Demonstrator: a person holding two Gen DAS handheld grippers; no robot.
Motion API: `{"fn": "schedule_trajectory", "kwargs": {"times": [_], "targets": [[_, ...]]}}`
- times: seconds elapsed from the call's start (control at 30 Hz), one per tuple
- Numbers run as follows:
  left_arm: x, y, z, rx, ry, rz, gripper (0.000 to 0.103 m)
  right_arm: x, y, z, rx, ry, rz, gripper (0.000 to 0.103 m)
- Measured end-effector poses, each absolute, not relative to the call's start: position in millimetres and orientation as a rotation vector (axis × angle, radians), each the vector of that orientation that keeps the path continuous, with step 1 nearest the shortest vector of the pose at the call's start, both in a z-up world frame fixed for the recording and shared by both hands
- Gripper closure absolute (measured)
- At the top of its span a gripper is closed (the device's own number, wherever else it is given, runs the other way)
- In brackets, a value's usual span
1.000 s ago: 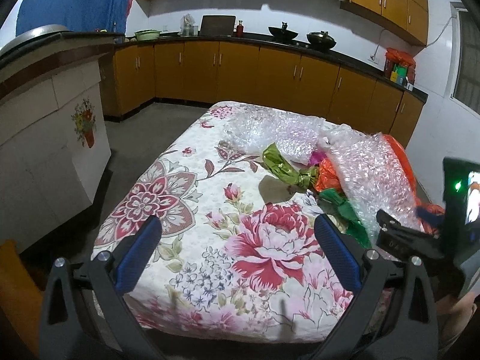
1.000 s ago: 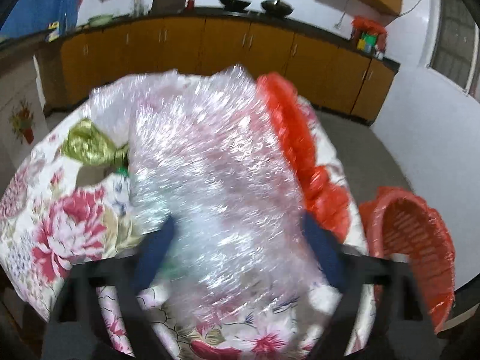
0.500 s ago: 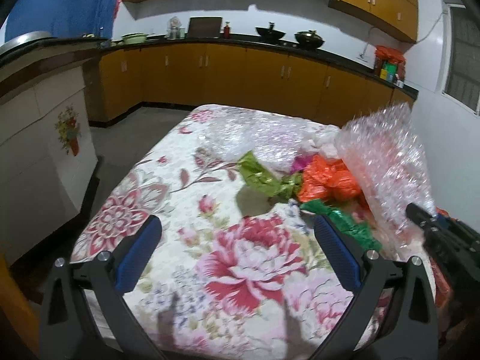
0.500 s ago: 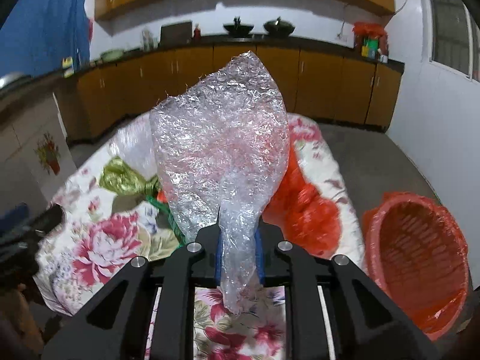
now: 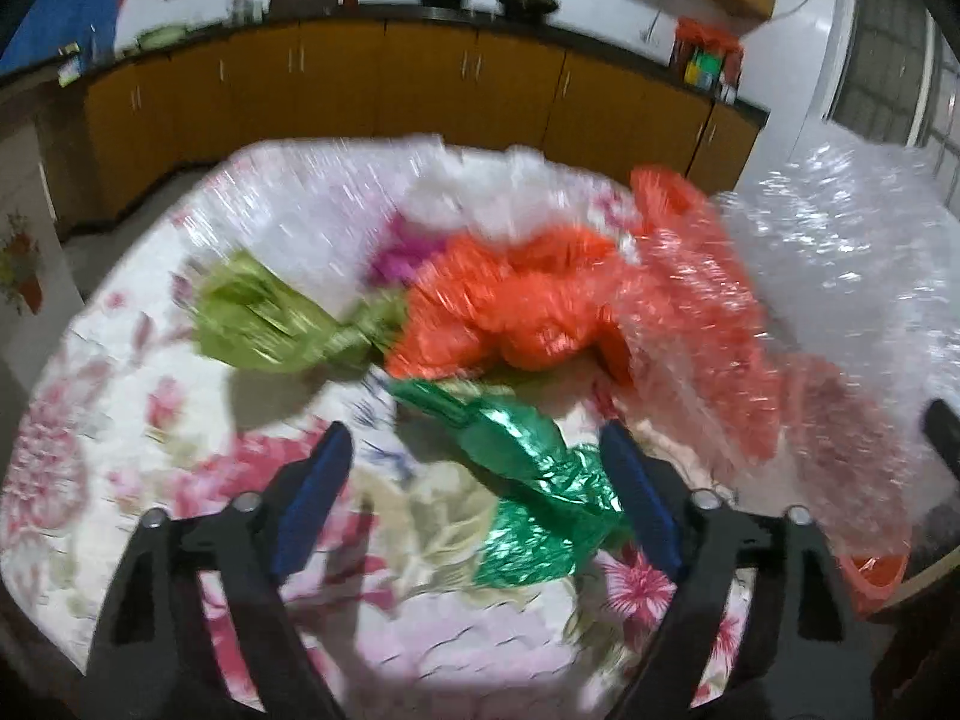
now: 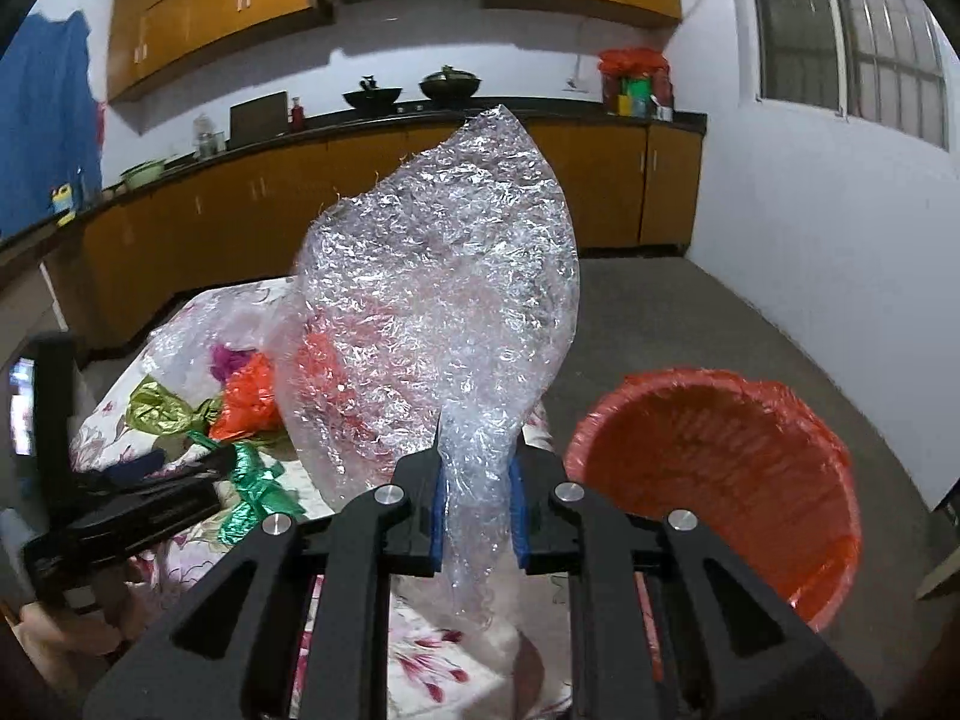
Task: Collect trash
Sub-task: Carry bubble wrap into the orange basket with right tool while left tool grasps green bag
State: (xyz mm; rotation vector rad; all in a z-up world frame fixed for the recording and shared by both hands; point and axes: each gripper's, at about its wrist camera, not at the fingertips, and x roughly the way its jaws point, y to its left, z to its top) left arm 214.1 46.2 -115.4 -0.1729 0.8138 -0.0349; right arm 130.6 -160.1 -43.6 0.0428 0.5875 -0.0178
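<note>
My right gripper (image 6: 478,507) is shut on a sheet of clear bubble wrap (image 6: 444,294) and holds it upright above the table edge, left of the red basket (image 6: 714,468) on the floor. The bubble wrap also shows at the right of the left wrist view (image 5: 840,276). My left gripper (image 5: 474,498) is open over the floral table (image 5: 150,420), straddling a crumpled green foil wrapper (image 5: 528,480). Beyond it lie an orange plastic bag (image 5: 516,306), a yellow-green wrapper (image 5: 264,324), a magenta scrap (image 5: 402,252) and more clear bubble wrap (image 5: 312,210).
The red basket is lined with a red bag and stands on the grey floor right of the table. Orange kitchen cabinets (image 6: 240,222) with a dark counter run along the far wall. A white wall (image 6: 840,252) with a window is at the right.
My right gripper closed on the bubble wrap and lifted it off the pile toward the basket side. My left gripper moved forward and right over the green wrapper.
</note>
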Motion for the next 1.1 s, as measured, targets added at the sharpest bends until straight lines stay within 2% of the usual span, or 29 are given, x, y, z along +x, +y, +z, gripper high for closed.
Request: {"fn": "schedule_trajectory", "kwargs": {"times": [0.2,0.27,0.3,0.4,0.7,1.1], "targets": [[235.2,31.6,-141.3,-0.185,0.891,-0.033,0.040,126.7,-171.4,-42.5,0.056,0.562,-0.015,0.086],[237.5,28.7,-144.0,-0.184,0.890,-0.039,0.050,123.9,-174.3,-41.7,0.059,0.554,-0.018,0.086],[240.4,26.8,-145.4,-0.179,0.890,-0.041,0.062,122.2,-177.2,-41.0,0.065,0.550,-0.021,0.086],[242.8,21.3,-146.0,-0.164,0.880,-0.055,0.071,117.0,-183.3,-36.6,0.071,0.538,-0.036,0.086],[226.4,14.2,-115.7,-0.133,0.810,-0.129,0.072,103.1,-225.0,-27.7,0.091,0.522,-0.152,0.086],[211.5,-81.4,-61.3,-0.059,0.715,-0.416,0.072,77.5,-297.7,-26.5,0.117,0.507,-0.393,0.086]]}}
